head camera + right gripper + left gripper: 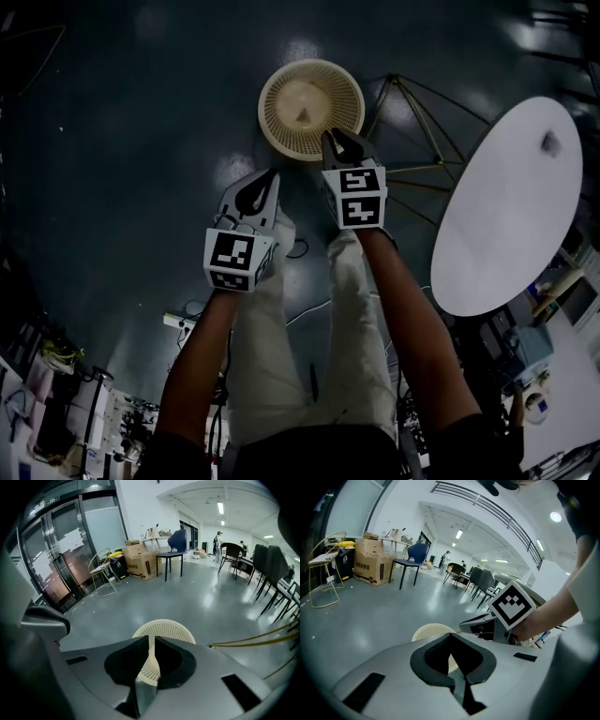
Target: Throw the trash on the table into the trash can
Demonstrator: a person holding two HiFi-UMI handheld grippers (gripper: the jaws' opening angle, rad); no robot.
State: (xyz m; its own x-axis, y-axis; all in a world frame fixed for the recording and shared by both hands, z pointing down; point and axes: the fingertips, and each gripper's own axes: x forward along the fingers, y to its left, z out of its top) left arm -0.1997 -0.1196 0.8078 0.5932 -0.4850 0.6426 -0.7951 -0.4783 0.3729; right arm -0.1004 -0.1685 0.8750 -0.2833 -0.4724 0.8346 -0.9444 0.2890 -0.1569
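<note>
A cream mesh trash can (pixel 349 105) stands on the dark glossy floor (pixel 122 131) of a large hall, one pale scrap (pixel 302 114) inside. The right tool (pixel 331 138) hangs over its near rim, slightly parted and empty; the left tool (pixel 270 178), nearer, is clenched on nothing. Right of them, one white oval worktop (pixel 497 216) carries one small object (pixel 550 142), too blurred to identify.

The dark floor (pixel 131 141) carries a cream mesh trash can (pixel 277 127), and the white oval table (pixel 506 216) bears one small scrap (pixel 549 142).
</note>
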